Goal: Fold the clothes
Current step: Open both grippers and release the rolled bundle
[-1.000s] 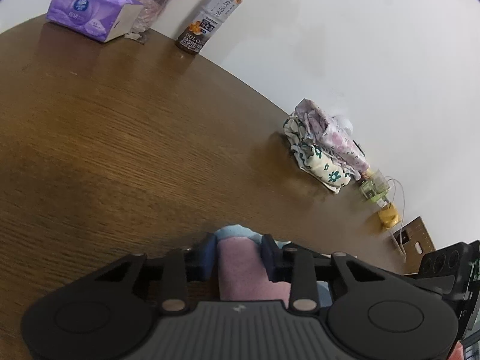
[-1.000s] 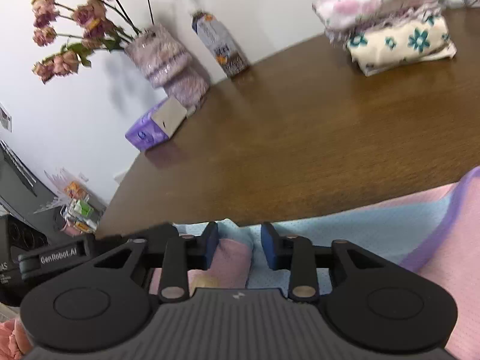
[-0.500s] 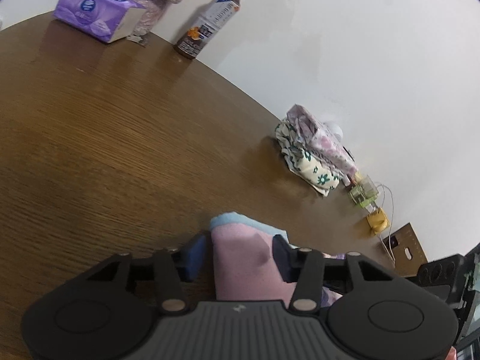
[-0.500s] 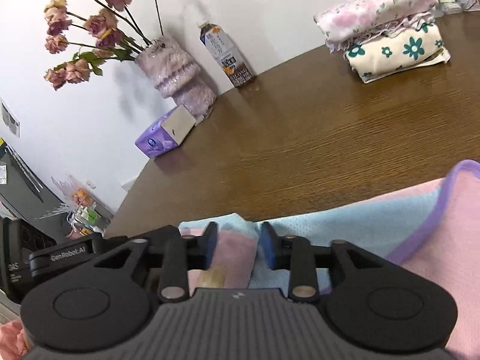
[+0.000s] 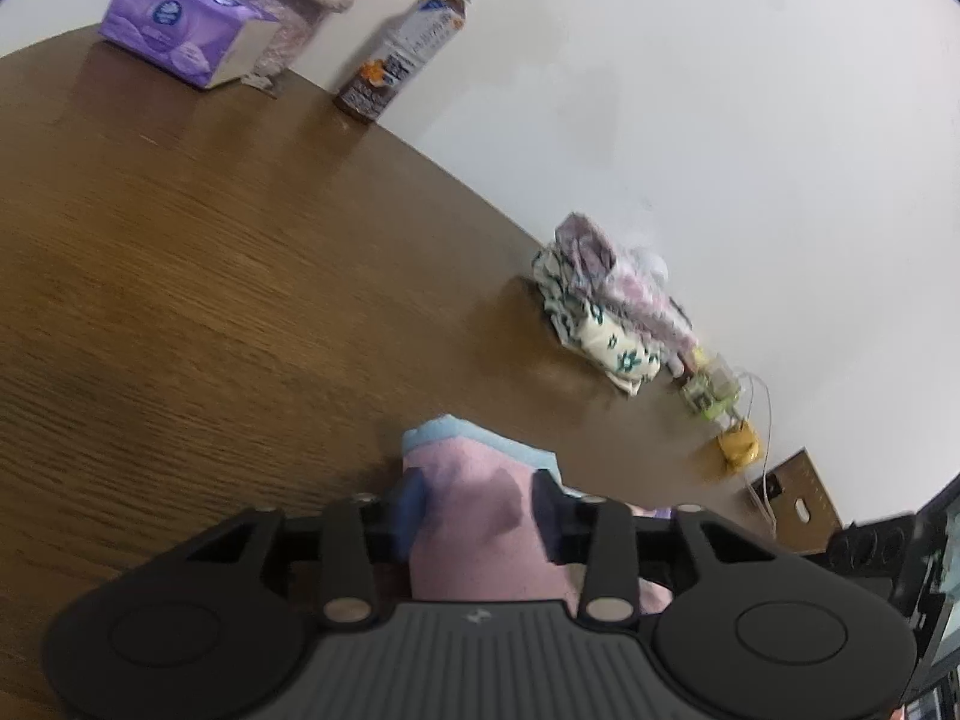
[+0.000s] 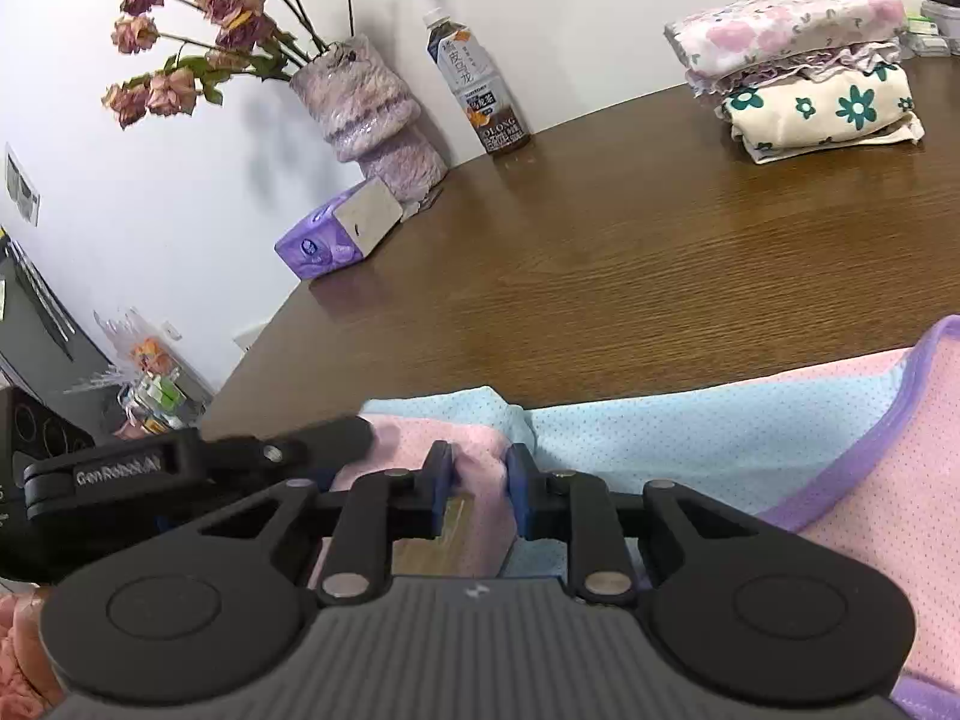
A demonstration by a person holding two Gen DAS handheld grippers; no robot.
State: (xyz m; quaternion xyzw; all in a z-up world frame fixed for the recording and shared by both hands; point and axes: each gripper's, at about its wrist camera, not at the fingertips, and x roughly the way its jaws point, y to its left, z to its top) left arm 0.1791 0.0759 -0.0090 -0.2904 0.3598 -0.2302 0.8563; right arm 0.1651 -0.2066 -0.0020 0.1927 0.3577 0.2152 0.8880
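Note:
A pink and light-blue garment with purple trim lies across the near edge of the brown wooden table. My right gripper has a pink fold of it between its blue pads, and the jaws are closing on it. In the left wrist view a thick pink bunch of the same garment fills the gap of my left gripper. Those jaws are opening, though both pads still touch the cloth. The left gripper's black body sits just left of the right one.
A stack of folded floral clothes sits at the far right of the table, by the wall. A tea bottle, a fuzzy vase of dried roses and a purple tissue box stand along the back. Small items lie beyond the stack.
The garment's edge has crept further onto the table. The pink bunch in the left jaws has grown and those jaws stand wider. The right jaws have narrowed on their fold.

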